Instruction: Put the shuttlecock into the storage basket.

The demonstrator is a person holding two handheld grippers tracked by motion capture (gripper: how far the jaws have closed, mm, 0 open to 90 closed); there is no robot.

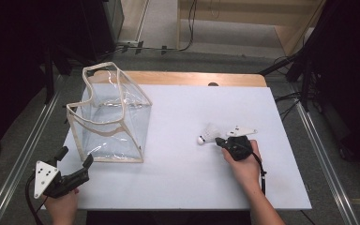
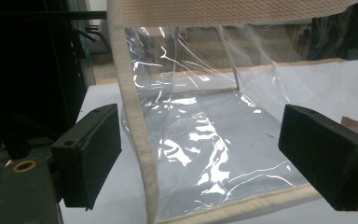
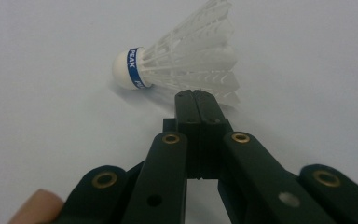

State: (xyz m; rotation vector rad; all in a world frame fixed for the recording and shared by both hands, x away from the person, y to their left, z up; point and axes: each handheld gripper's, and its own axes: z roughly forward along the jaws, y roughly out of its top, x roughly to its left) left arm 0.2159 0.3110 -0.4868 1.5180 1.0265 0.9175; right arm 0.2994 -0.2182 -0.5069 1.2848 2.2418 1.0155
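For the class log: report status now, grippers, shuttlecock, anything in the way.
Left gripper open beside clear bag. Right gripper shut, empty, at shuttlecock skirt. Shuttlecock lying on white table. Nothing between.

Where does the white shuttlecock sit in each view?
High view: shuttlecock right of centre on the white tabletop, just ahead of the right claw.
Left gripper view: not in it.
Right gripper view: shuttlecock top centre, lying on its side.
Shared landmark: the white tabletop.

"PEAK" on blue band of shuttlecock (image 3: 186, 56) cork.
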